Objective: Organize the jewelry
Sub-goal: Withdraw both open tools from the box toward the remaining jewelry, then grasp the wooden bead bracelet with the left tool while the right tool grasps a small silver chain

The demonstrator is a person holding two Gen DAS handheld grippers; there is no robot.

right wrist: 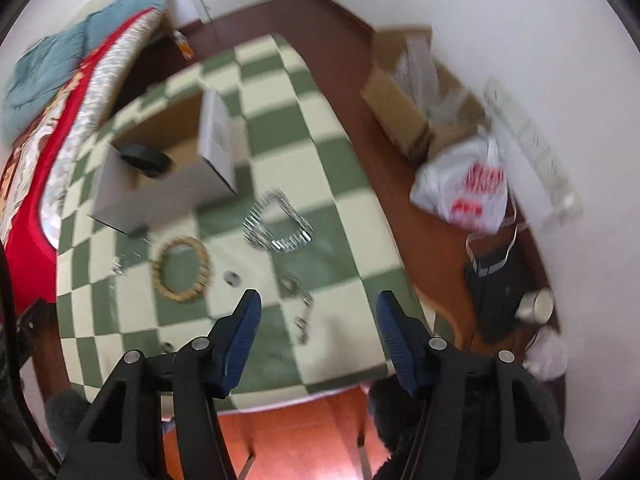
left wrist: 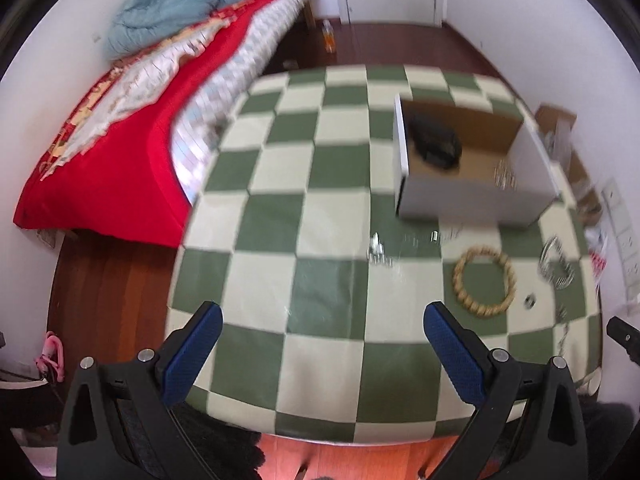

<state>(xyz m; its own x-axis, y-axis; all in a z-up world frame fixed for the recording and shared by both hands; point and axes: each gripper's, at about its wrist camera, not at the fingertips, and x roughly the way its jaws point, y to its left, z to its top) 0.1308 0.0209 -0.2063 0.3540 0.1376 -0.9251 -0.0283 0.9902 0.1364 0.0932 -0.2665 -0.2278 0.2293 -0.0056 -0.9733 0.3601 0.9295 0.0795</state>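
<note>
From the left wrist, the left gripper [left wrist: 322, 324] is wide open and holds nothing; the woven ring [left wrist: 484, 281] lies on the checkered table [left wrist: 280, 184] in front of the box [left wrist: 472, 196]. It looks light and stiff, so pinch its rim.

From the right wrist, the right gripper [right wrist: 318, 314] is open and empty too, over a thin chain [right wrist: 300, 304] that looks floppy and slippery; the shiny bracelet [right wrist: 278, 224] lies beyond it, near the box [right wrist: 160, 188].

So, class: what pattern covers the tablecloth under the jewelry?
A green and cream checkerboard tablecloth, clearest in the left wrist view.
</note>
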